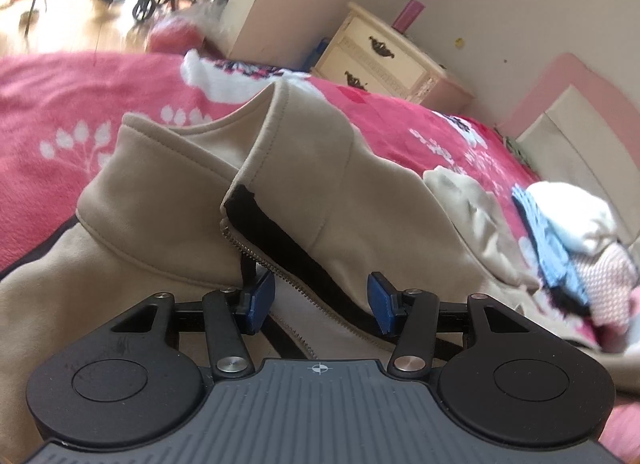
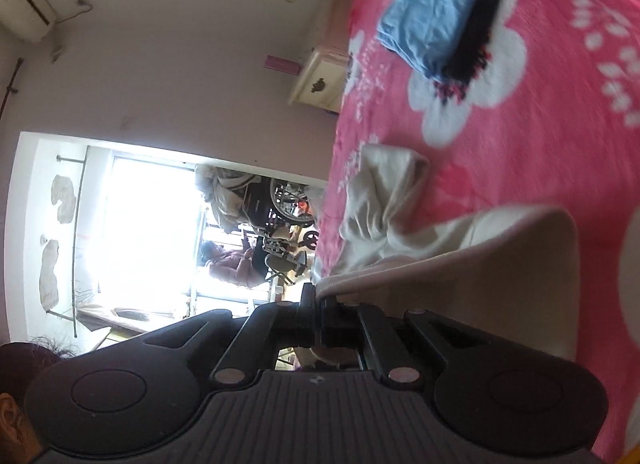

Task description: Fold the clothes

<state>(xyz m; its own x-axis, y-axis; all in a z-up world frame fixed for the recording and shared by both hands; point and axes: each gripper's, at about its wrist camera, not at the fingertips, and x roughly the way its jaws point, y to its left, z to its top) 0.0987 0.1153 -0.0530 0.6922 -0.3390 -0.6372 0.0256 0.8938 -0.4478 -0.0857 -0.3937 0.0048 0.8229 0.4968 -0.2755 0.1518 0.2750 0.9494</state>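
A beige zip-up jacket [image 1: 320, 168] with a stand-up collar and black lining lies on the pink flowered blanket [image 1: 80, 112]. My left gripper [image 1: 322, 300] hovers open just above its chest. The zipper [image 1: 280, 268] runs between the blue pads [image 1: 260, 296], which touch nothing. In the right wrist view, which is rolled sideways, my right gripper [image 2: 320, 298] is shut on an edge of the beige jacket [image 2: 480, 264] and holds it lifted off the blanket [image 2: 540, 144]. The fabric stretches away taut from the jaws.
A crumpled cream garment [image 1: 460, 192] lies beside the jacket. Farther along sits a pile of blue, white and pink knit clothes [image 1: 568, 232]. A cream nightstand [image 1: 384, 60] and a pink headboard [image 1: 580, 104] border the bed. A seated person [image 2: 236, 268] and a wheelchair [image 2: 280, 204] are beyond the doorway.
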